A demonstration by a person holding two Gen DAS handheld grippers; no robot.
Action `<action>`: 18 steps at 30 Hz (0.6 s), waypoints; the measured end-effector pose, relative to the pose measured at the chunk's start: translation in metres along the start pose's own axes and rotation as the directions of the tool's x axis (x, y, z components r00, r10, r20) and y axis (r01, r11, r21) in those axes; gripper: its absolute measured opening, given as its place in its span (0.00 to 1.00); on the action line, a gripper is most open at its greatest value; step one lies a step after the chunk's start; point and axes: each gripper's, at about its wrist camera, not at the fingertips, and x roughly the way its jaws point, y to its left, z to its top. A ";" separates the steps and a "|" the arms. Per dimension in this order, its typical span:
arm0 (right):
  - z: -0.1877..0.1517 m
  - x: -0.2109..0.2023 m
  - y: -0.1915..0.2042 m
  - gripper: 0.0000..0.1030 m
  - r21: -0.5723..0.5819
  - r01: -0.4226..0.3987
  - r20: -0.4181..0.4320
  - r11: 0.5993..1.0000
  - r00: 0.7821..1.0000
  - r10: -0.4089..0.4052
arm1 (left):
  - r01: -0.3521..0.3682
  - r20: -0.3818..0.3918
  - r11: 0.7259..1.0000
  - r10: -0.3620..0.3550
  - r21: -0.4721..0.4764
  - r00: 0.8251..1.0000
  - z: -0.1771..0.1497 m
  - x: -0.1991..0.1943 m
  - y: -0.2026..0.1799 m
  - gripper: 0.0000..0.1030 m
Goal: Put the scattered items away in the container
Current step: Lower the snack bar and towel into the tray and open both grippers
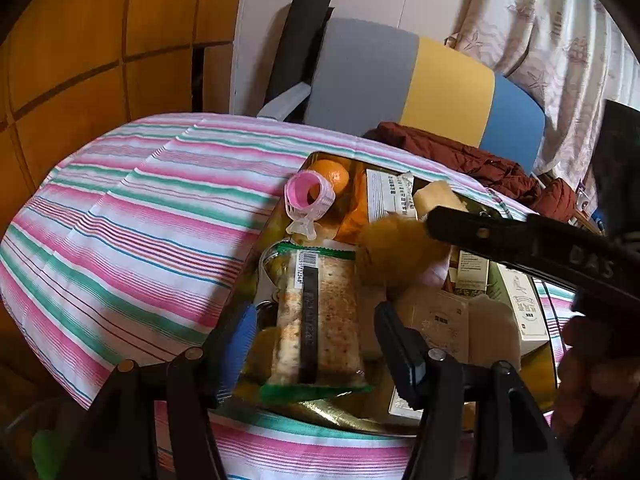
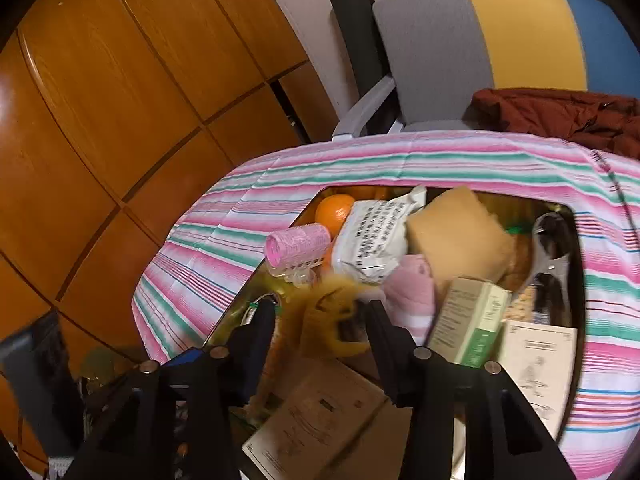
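Left tongs [image 1: 316, 344]: released, straddling the wrapped snack bar [image 1: 320, 320] inside the gold container [image 1: 248, 268]. Right tongs [image 2: 322, 320]: released around the yellow plush toy [image 2: 332, 312]; pink hair roller [image 2: 298, 246] at 11 o'clock.

container [image 1: 256, 264]: glossy gold metal, mirror-like
bench cloth [image 1: 140, 216]: matt woven stripes
my tongs [image 1: 316, 344]: matt black plastic
snack wrapper [image 1: 316, 312]: shiny clear plastic
cabinet [image 2: 100, 100]: glossy wood

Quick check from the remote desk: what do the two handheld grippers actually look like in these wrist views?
Both are black plastic. The left gripper has angular fingers with silver pivot pins and a blue ribbed pad on one finger. The right gripper is built the same; its side bears raised lettering.
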 end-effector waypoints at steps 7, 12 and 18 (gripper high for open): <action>-0.010 -0.012 -0.005 0.60 -0.001 0.015 0.024 1.000 1.000 -0.015 | 0.005 0.024 0.998 -0.003 -0.065 1.000 -0.005 -0.005 0.008 0.60; -0.009 -0.012 -0.003 0.28 -0.054 0.045 0.019 0.998 0.999 -0.044 | 0.006 0.037 0.996 -0.003 -0.086 0.999 -0.009 -0.010 0.010 0.60; -0.004 0.013 0.005 0.24 -0.114 0.064 -0.042 0.991 0.997 -0.070 | -0.006 0.050 0.997 0.010 -0.075 0.999 -0.009 -0.016 0.008 0.60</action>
